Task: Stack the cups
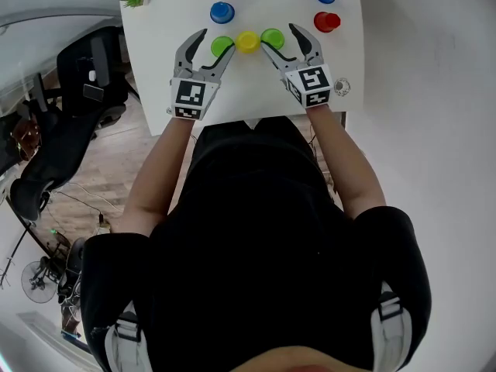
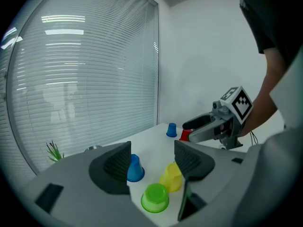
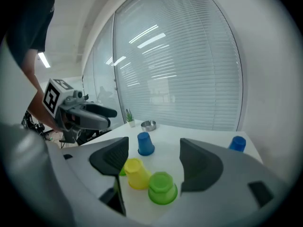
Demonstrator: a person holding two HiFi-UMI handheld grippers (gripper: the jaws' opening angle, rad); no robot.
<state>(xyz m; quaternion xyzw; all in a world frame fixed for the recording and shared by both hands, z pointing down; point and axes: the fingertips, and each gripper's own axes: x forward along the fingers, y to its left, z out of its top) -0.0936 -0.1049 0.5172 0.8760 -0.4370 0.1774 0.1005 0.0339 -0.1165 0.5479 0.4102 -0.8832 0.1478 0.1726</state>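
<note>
Green cup (image 3: pixel 162 188) beside yellow cup (image 3: pixel 135 173), both upside down

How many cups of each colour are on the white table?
Green cups: 2
Yellow cup: 1
Blue cups: 2
Red cup: 1
Total: 6 cups
</note>
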